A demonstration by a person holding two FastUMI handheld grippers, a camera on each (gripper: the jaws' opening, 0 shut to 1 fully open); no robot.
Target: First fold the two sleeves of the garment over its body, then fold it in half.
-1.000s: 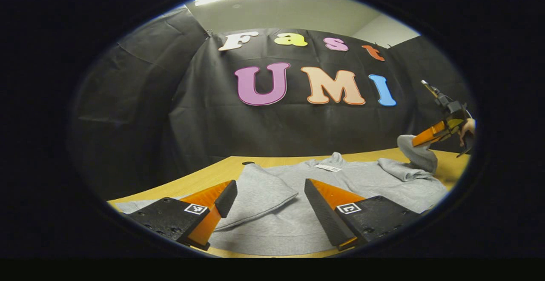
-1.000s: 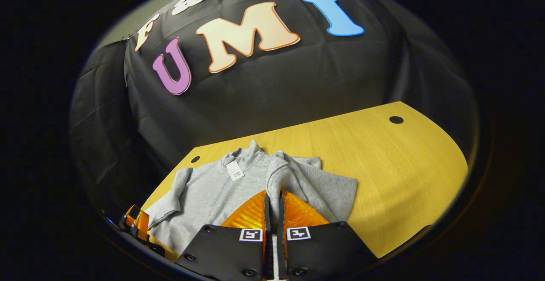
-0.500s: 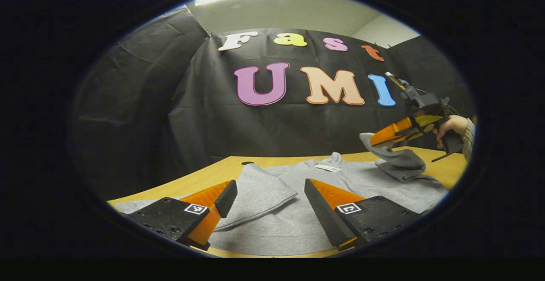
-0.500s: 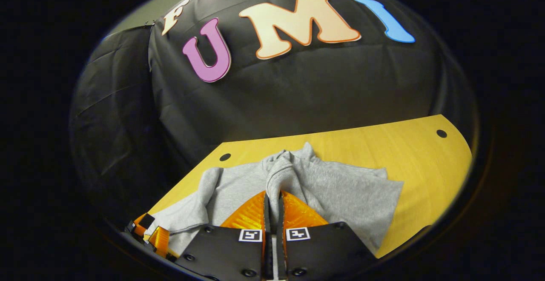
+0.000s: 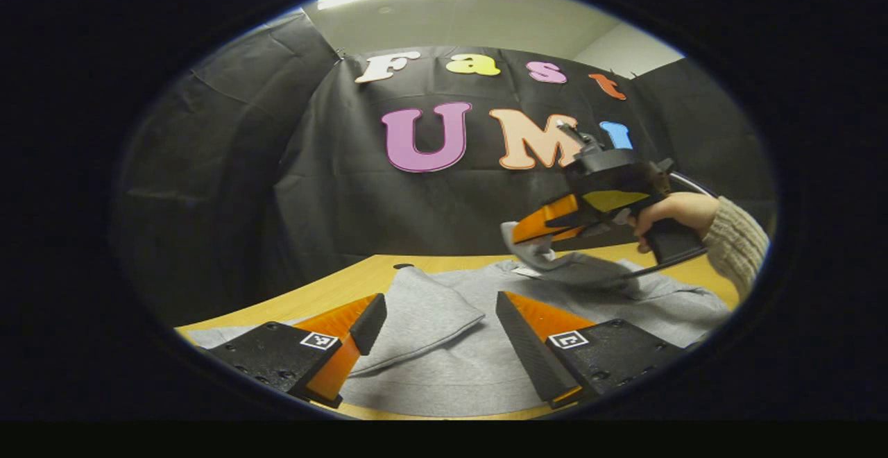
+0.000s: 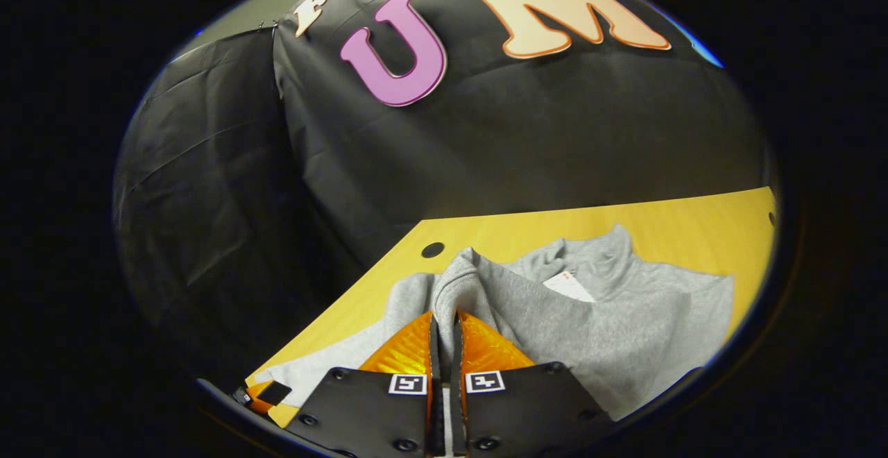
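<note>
A grey sweatshirt (image 5: 472,368) lies flat on the wooden table (image 5: 347,281). One sleeve (image 5: 416,291) rests folded over its body. My left gripper (image 5: 437,309) hovers open just above that sleeve and the hem, holding nothing. My right gripper (image 5: 519,232) is shut on the cuff of the other sleeve (image 5: 555,262), lifted above the chest near the collar; a hand (image 5: 669,209) holds it. In the right gripper view the right gripper (image 6: 444,316) pinches the sleeve (image 6: 454,284), which drapes back over the sweatshirt (image 6: 624,333). The left gripper (image 6: 267,392) shows at the lower left.
A white tag (image 6: 569,286) lies at the collar. The table (image 6: 624,222) has a round hole (image 6: 433,250) near its far left corner, beside the shoulder. The black cloth wall stands close behind the table's far edge.
My right gripper has carried the held sleeve from the garment's right side across toward the middle of the body. The left gripper has stayed still and open.
</note>
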